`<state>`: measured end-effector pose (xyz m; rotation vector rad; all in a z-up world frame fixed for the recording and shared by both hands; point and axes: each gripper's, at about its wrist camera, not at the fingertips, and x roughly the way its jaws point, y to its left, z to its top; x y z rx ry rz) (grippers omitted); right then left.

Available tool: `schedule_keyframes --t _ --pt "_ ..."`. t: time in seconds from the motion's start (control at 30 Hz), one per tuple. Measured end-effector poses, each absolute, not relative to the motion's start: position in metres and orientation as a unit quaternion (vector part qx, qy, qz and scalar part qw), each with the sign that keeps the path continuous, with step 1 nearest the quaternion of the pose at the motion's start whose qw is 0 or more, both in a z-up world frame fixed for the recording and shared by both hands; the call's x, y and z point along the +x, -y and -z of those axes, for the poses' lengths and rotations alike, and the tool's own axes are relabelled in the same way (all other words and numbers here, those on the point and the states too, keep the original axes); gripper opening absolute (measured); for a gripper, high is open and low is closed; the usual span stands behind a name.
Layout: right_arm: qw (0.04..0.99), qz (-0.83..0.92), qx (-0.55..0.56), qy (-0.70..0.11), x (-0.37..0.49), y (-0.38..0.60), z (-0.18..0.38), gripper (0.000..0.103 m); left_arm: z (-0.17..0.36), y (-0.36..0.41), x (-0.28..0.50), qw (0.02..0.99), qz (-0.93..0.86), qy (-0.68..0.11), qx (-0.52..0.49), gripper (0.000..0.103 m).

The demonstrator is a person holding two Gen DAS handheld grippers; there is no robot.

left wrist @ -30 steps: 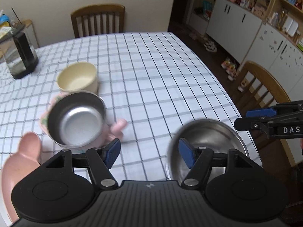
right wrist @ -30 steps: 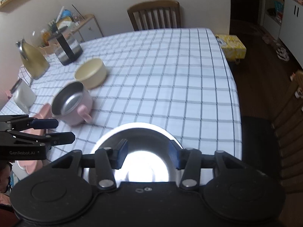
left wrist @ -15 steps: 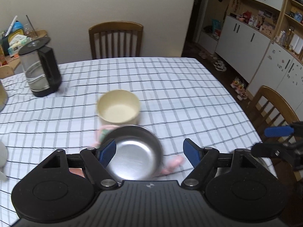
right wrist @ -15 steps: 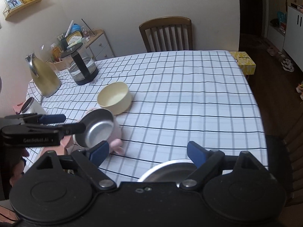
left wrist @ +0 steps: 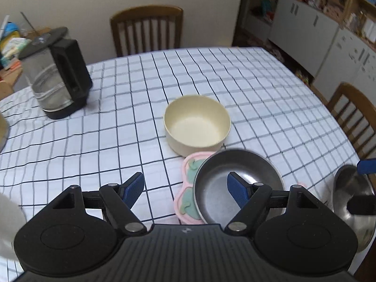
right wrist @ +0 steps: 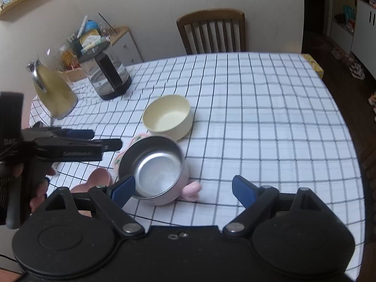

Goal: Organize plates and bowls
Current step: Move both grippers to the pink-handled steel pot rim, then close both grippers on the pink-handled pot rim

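A glass electric kettle (left wrist: pixel 55 75) with a black handle stands on the checked tablecloth (left wrist: pixel 246 89) near the far left corner. Beside it stands a pitcher of yellow liquid (right wrist: pixel 52 91). A wooden chair (right wrist: pixel 211 33) sits behind the table; white cabinets (left wrist: pixel 312 30) line the right.

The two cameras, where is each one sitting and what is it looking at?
Left wrist: sits on the left gripper, looking down at the cream bowl and metal bowl; the right gripper shows at the right edge.
Right wrist: sits on the right gripper, facing the same bowls; the left gripper and a hand show.
Both share the bowls, kettle and chair.
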<state>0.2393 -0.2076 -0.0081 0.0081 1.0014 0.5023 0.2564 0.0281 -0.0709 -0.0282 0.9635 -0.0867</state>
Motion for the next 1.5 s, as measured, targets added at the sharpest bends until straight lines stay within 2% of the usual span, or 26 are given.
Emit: schedule_keyframes --t 0.4,0.57,0.7,0.8,0.87,0.97,1.03,1.17,1.23,1.5 --pt "0.837 -0.14 0.045 -0.528 0.242 0.159 0.065 0.089 0.107 -0.03 0.286 0.865 0.083 -0.495 -0.003 0.077" --pt "0.839 -0.104 0.056 -0.532 0.249 0.152 0.078 0.085 0.114 -0.025 0.292 0.86 0.091 -0.502 0.005 0.077" --pt "0.839 -0.087 0.049 -0.534 0.252 0.147 0.085 0.075 0.116 -0.023 0.292 0.862 0.089 -0.499 0.008 0.076" --pt "0.836 -0.081 0.058 -0.54 0.256 0.146 0.088 0.068 0.117 -0.022 0.293 0.858 0.098 -0.505 0.004 0.06" --pt "0.833 -0.08 0.061 -0.544 0.259 0.145 0.09 0.063 0.117 -0.021 0.293 0.858 0.099 -0.505 0.008 0.056" --pt "0.832 -0.075 0.06 -0.547 0.26 0.145 0.092 0.058 0.118 -0.02 0.294 0.855 0.102 -0.508 0.008 0.04" --pt "0.831 -0.073 0.059 -0.548 0.26 0.146 0.092 0.047 0.118 -0.019 0.294 0.855 0.099 -0.51 0.01 0.035" --pt "0.826 -0.082 0.067 -0.553 0.261 0.147 0.092 0.033 0.118 -0.02 0.294 0.853 0.094 -0.513 0.01 0.03" --pt "0.827 -0.093 0.061 -0.551 0.26 0.143 0.09 0.019 0.117 -0.019 0.294 0.852 0.091 -0.516 0.01 0.029" --pt "0.828 -0.094 0.034 -0.552 0.256 0.139 0.087 0.016 0.105 -0.016 0.283 0.856 0.084 -0.511 0.012 0.029"
